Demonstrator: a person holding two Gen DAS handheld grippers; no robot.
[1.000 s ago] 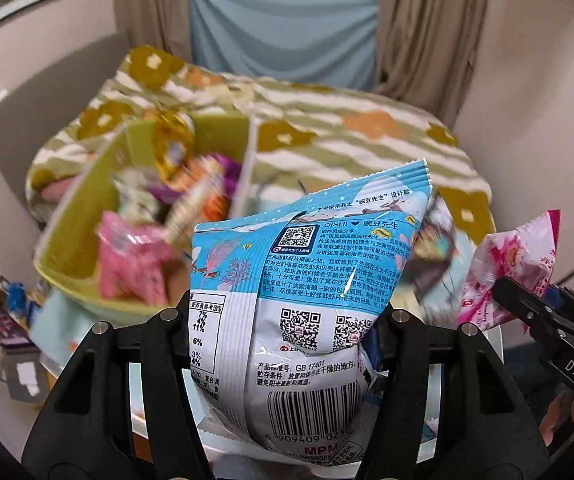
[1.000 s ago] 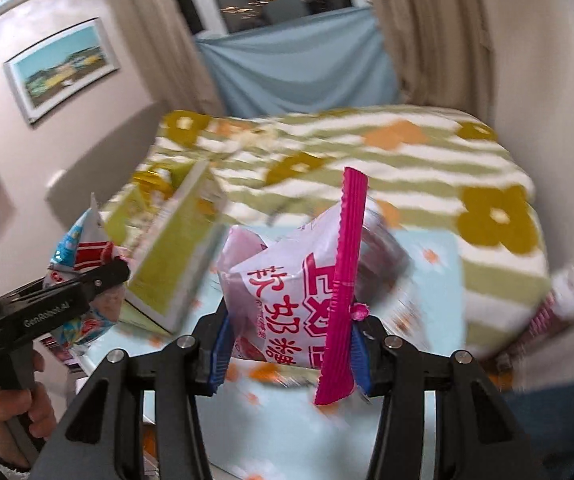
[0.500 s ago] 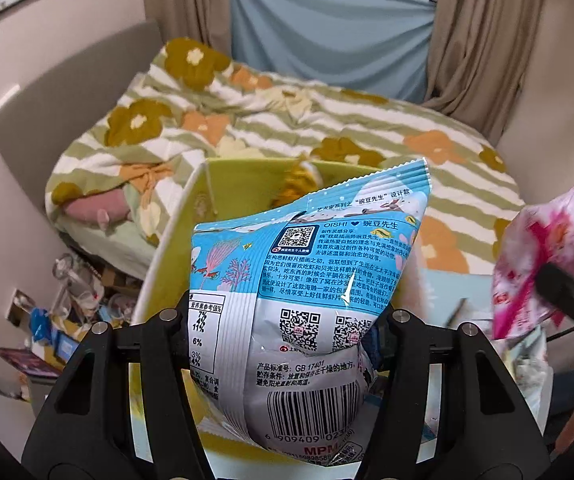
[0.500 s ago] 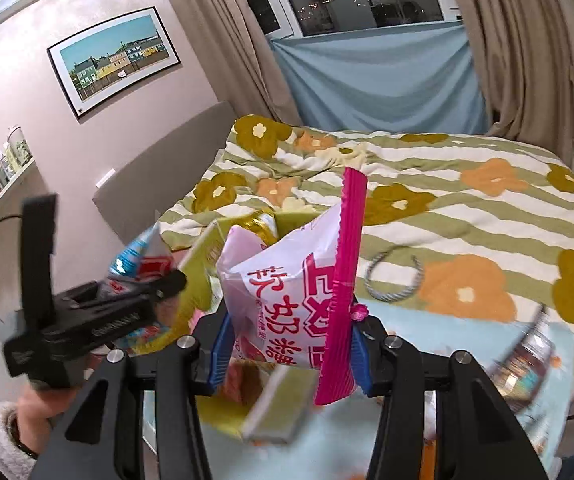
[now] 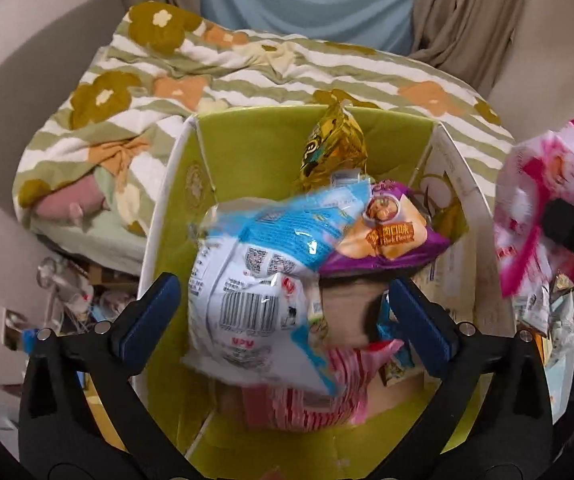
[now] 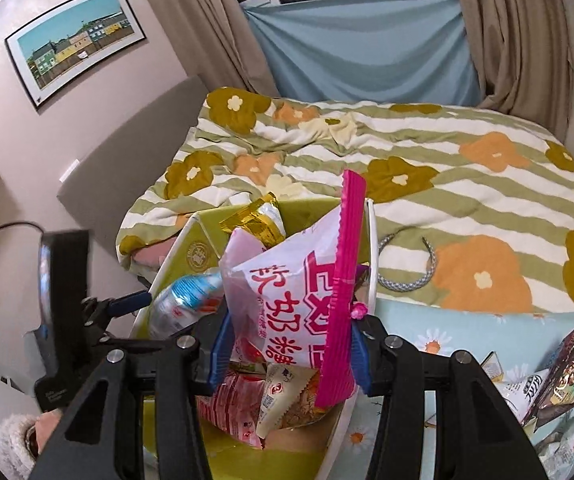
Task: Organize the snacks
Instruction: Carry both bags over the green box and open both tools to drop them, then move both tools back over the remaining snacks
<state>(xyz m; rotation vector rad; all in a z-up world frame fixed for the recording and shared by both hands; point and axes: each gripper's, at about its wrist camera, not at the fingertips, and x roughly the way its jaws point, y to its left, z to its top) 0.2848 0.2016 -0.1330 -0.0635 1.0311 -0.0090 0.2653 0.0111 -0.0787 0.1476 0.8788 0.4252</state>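
Note:
My left gripper hovers over the green box, its jaws opening wide. The blue-and-white snack bag lies loose between them, blurred, on the snacks in the box, and neither pad touches it. Under and beside it are a gold bag, a purple bag and a pink striped bag. My right gripper is shut on a pink-and-white candy bag, held upright above the box's right rim. The blue bag also shows in the right wrist view.
Behind the box lies a bed with a green striped floral quilt and a hair band on it. Loose snack packets lie on the blue floral cloth at right. Clutter sits on the floor at left. A fluffy sleeve shows.
Both grippers swung over the green box. The left jaws opened and let go of the blue-and-white bag, which dropped onto the snacks inside. The right gripper still holds the pink bag.

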